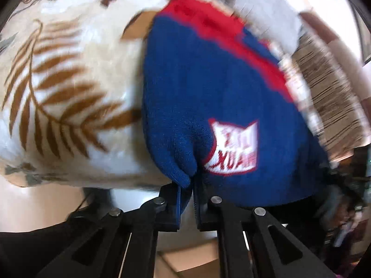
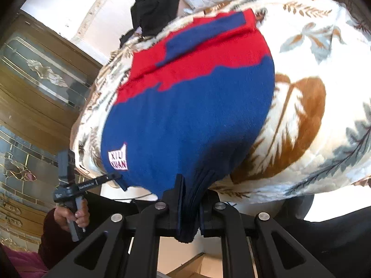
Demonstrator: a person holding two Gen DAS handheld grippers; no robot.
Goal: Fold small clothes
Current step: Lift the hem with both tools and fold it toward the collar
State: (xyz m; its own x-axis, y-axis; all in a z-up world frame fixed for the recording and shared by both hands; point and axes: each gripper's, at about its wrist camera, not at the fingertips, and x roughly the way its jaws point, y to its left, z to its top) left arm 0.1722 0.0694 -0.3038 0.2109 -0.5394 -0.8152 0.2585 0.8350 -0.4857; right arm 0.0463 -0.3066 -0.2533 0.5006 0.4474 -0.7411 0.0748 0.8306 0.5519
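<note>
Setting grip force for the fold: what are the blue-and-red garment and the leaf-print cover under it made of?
Blue-and-red garment: looks like knitted yarn, matte, with fine ribbed stitches visible near the left gripper; the fibre cannot be told. Leaf-print cover: seems a plush fleece blanket, its fuzzy pile slightly sheened.

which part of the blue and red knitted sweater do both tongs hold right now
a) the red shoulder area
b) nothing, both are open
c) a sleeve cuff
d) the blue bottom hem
d: the left tongs and the right tongs are each closed on the blue hem edge of the blue and red knitted sweater, while its red part lies far away on the leaf-patterned blanket.
</note>
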